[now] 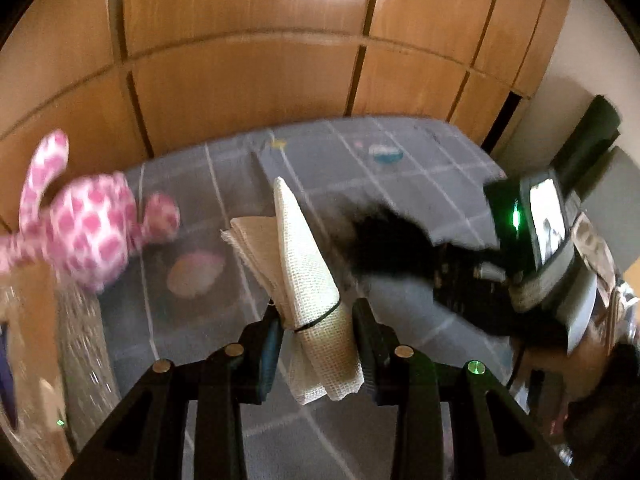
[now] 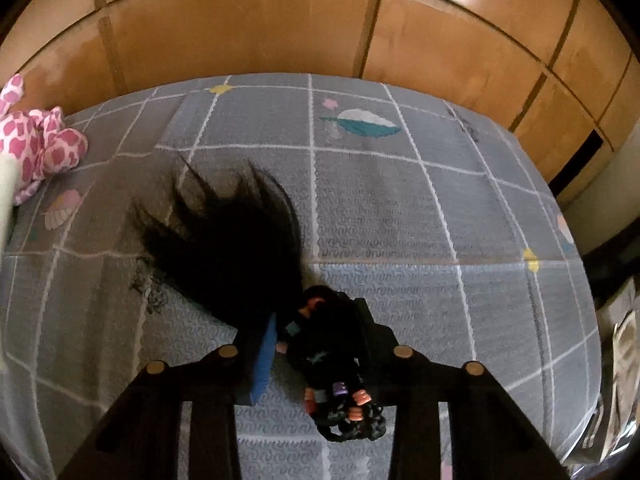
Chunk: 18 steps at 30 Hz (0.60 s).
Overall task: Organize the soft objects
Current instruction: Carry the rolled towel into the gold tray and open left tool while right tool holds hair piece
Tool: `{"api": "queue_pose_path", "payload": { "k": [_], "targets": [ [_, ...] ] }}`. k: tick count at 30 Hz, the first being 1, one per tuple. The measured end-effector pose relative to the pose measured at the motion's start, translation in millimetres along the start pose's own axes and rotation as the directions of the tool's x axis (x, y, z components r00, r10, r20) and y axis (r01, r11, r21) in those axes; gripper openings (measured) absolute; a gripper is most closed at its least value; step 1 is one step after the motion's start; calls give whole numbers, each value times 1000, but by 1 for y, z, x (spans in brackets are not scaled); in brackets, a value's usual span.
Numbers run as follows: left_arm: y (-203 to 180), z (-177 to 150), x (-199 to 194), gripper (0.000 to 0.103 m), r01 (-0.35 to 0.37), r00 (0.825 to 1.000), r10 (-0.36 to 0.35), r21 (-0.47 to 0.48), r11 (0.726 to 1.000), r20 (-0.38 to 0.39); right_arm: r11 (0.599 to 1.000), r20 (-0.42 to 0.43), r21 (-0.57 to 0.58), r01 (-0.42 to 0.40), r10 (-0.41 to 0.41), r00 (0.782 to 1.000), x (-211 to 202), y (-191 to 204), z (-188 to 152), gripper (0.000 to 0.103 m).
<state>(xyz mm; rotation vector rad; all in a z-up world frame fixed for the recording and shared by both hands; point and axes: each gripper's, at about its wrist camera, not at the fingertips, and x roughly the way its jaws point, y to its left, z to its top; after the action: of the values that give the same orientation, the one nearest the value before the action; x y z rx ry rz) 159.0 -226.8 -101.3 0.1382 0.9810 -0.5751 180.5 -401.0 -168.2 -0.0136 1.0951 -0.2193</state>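
Note:
My left gripper (image 1: 318, 322) is shut on a rolled cream mesh cloth (image 1: 304, 256) tied with a thin black band; the roll sticks up past the fingertips. A pink-and-white spotted plush toy (image 1: 80, 232) lies to its left, blurred. In the right wrist view my right gripper (image 2: 316, 340) is shut on a black hairpiece (image 2: 232, 240). Its loose hair fans out up and to the left over the grey mat (image 2: 400, 208), and its braids with coloured beads (image 2: 348, 400) hang back between the fingers. The plush toy (image 2: 36, 140) lies at the mat's far left corner.
Wooden cupboard doors (image 2: 260, 32) stand right behind the mat. The right gripper's body with a lit screen (image 1: 540, 224) is close on the left gripper's right. A crinkled clear bag (image 1: 80, 340) lies at the left, and clutter (image 2: 624, 360) lies past the mat's right edge.

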Motion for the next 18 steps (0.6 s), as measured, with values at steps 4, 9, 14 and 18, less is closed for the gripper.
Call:
{"api": "queue_pose_path", "payload": {
  "k": [4, 9, 14, 18],
  "targets": [
    [2, 35, -5, 35, -30, 998, 30, 8, 1000, 47, 999, -10, 32, -19, 19, 1000, 4, -3, -1, 38],
    [21, 79, -8, 35, -89, 992, 90, -11, 996, 86, 1000, -37, 19, -11, 11, 999, 10, 2, -3, 41],
    [64, 107, -27, 35, -149, 978, 160, -90, 985, 135, 1000, -18, -18, 12, -13, 1000, 8, 8, -1, 38],
    [107, 113, -55, 35, -199, 959, 227, -170, 965, 169, 1000, -22, -4, 3, -3, 1000, 6, 5, 0, 40]
  ]
}}
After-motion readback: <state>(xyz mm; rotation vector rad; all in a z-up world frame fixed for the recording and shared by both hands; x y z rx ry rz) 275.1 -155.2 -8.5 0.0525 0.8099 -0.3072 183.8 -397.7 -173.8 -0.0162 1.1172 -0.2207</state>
